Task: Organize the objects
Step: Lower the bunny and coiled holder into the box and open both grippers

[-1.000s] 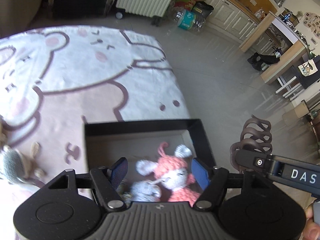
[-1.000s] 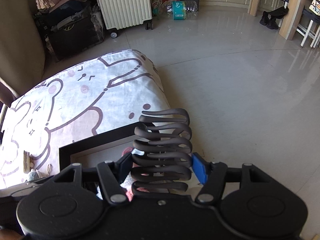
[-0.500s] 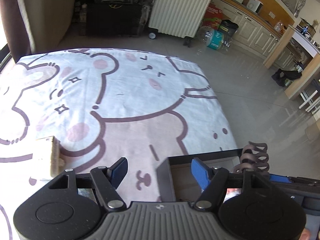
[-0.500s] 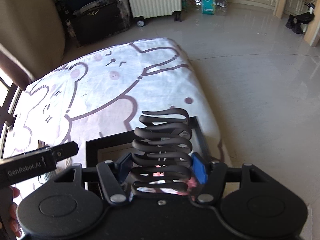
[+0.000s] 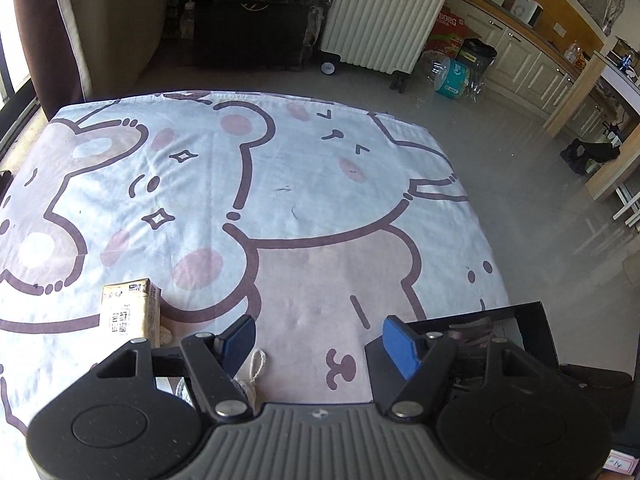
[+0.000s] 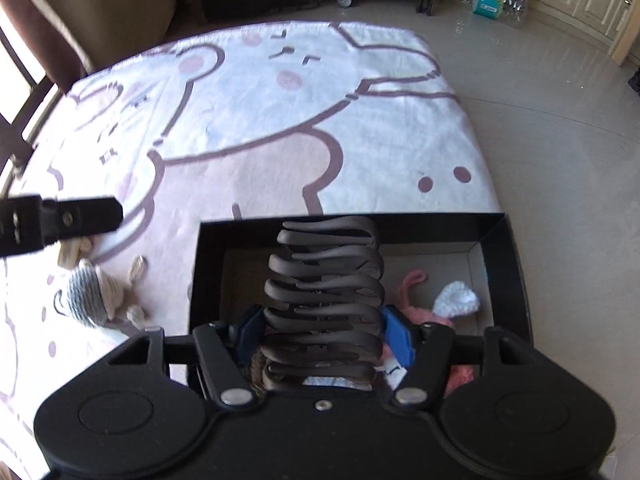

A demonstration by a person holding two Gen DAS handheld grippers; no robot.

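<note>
The right gripper [image 6: 322, 330] pinches a dark brown plastic claw hair clip [image 6: 326, 300], long axis pointing forward, directly above the black cardboard box [image 6: 500, 276].

Blanket [image 5: 304, 208]: white and pale pink, cartoon bears drawn in dark brown outline with pink cheek spots. Box [image 6: 516, 264]: black outside, brown cardboard inside. Hair claw clip [image 6: 326, 280]: dark brown. Crocheted toy inside the box [image 6: 420, 292]: pink with a white ear. Crocheted toy on the blanket [image 6: 86, 292]: grey and cream. Carton [image 5: 128, 312]: tan with dark print. Tool pads [image 5: 396, 344]: blue on black frames. Floor [image 6: 560, 128]: glossy grey.
</note>
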